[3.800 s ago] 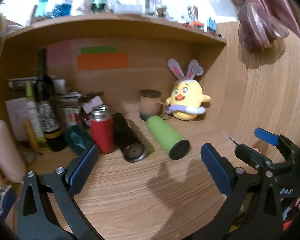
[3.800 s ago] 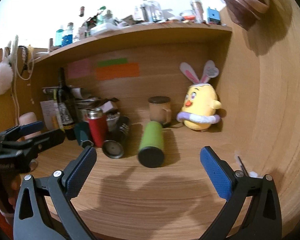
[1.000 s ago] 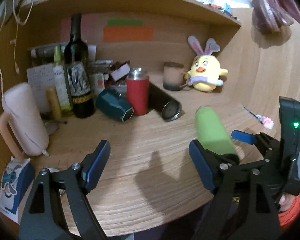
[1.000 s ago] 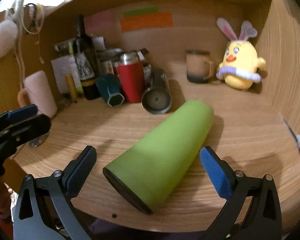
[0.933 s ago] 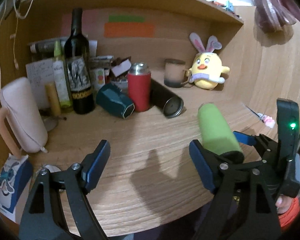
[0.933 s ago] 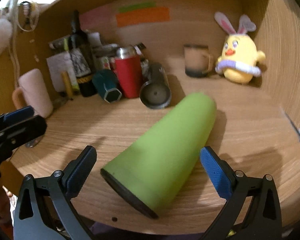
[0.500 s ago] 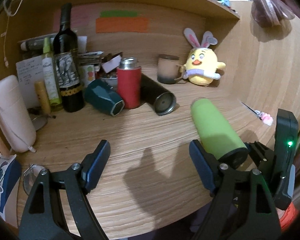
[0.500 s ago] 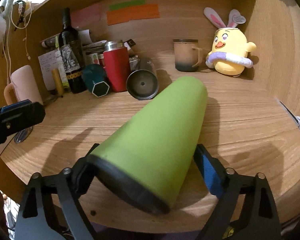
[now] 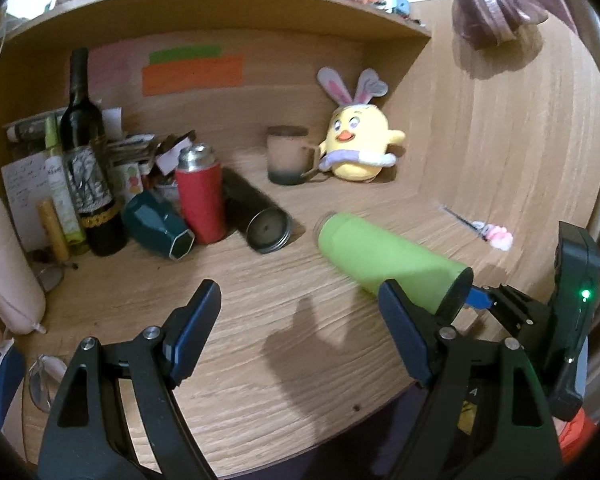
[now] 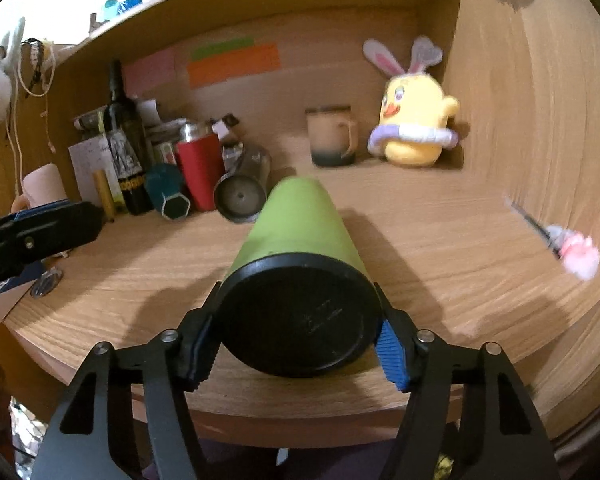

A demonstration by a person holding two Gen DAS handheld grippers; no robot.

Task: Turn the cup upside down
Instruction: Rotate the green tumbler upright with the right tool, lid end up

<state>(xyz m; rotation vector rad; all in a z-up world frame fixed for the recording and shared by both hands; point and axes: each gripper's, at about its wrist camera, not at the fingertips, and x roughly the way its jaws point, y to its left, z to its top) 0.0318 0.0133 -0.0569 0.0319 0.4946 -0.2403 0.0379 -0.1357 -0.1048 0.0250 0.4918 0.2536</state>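
Note:
The green cup [image 10: 300, 232] with a black base lies nearly level, base end toward the right wrist camera. My right gripper [image 10: 296, 346] is shut on its base end and holds it just above the wooden desk [image 10: 440, 240]. In the left wrist view the green cup [image 9: 384, 256] points left from my right gripper [image 9: 480, 300]. My left gripper [image 9: 296, 332] is open and empty, over the desk's front part, left of the cup.
At the back stand a red flask [image 9: 200, 196], a lying black tumbler [image 9: 256, 216], a lying teal cup [image 9: 160, 224], a wine bottle [image 9: 88, 156], a beige mug [image 9: 288, 156] and a yellow plush chick [image 9: 356, 140]. A pink-tipped pen [image 9: 484, 230] lies right. A pink mug [image 9: 4, 264] lies left.
My right gripper has closed on the green cup's base end and lifted it off the desk. The cup has swung to point straight away from the right camera. The left gripper stayed open.

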